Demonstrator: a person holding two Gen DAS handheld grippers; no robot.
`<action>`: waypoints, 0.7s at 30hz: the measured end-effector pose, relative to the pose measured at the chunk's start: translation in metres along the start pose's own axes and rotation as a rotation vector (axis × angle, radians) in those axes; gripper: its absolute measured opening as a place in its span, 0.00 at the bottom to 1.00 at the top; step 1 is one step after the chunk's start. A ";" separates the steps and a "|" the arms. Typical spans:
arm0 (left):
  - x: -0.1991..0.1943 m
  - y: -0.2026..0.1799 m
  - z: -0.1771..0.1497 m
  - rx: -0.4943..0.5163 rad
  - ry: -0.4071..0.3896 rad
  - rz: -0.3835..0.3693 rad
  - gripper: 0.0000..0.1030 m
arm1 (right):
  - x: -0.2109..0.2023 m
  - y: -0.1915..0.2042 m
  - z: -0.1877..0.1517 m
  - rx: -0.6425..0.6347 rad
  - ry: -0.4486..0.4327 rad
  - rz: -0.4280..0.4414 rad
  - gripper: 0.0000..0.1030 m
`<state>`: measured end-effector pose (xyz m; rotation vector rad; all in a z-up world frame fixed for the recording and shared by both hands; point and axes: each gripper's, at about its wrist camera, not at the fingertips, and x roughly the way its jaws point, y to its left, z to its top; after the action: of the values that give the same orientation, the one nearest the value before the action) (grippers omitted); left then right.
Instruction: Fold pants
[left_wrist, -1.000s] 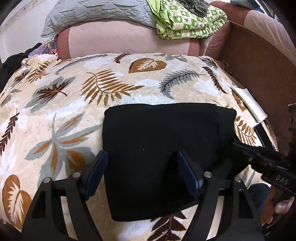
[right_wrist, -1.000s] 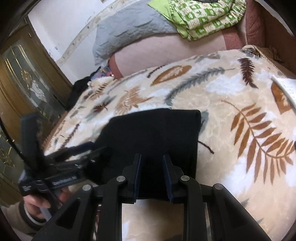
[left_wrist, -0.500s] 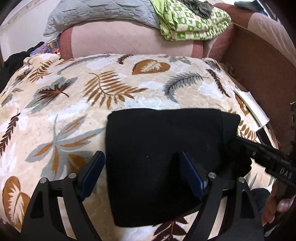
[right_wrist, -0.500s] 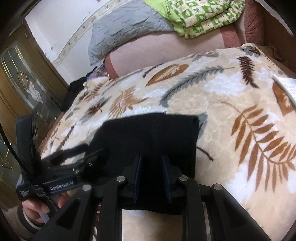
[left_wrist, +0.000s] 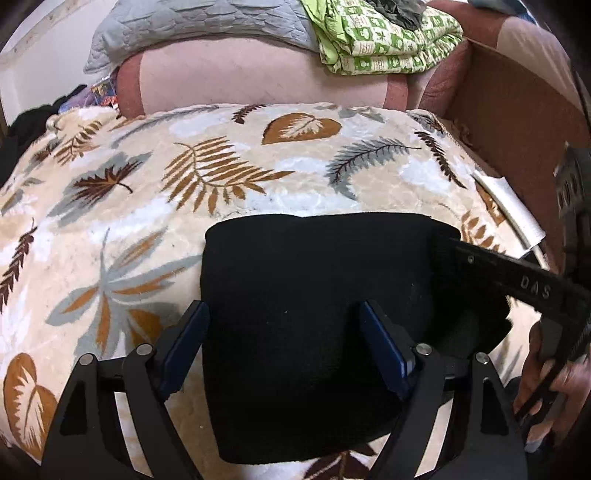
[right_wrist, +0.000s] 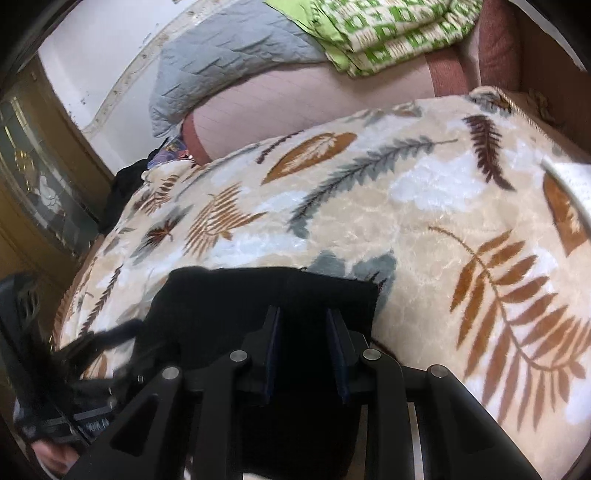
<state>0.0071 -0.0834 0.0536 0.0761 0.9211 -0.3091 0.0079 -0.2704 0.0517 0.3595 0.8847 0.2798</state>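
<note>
Both grippers have drawn back over the folded pants (left_wrist: 314, 295) on the blanket (left_wrist: 147, 192): left gripper (left_wrist: 284, 325) spread wide, right gripper (right_wrist: 303, 325) narrowly parted, apparently gripping nothing.

I see a leaf-print blanket (left_wrist: 229, 177) spread over the bed. Behind it sits a pink cushion (left_wrist: 258, 85), with a grey quilt (left_wrist: 207, 26) and a folded green-and-white cloth (left_wrist: 384, 40) lying on top. A dark bundle (right_wrist: 125, 192) lies by the wooden door (right_wrist: 33, 192).
</note>
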 end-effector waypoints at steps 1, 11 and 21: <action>0.000 0.000 0.000 0.003 -0.001 0.003 0.81 | 0.001 -0.001 0.001 0.000 0.002 -0.001 0.25; -0.011 0.004 -0.003 -0.029 -0.004 -0.024 0.81 | -0.046 0.025 -0.025 -0.076 -0.007 0.012 0.45; -0.020 0.009 -0.009 -0.041 0.006 -0.036 0.81 | -0.048 0.020 -0.043 -0.071 0.010 -0.033 0.57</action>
<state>-0.0085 -0.0689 0.0630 0.0228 0.9351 -0.3236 -0.0567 -0.2627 0.0688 0.2780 0.8874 0.2816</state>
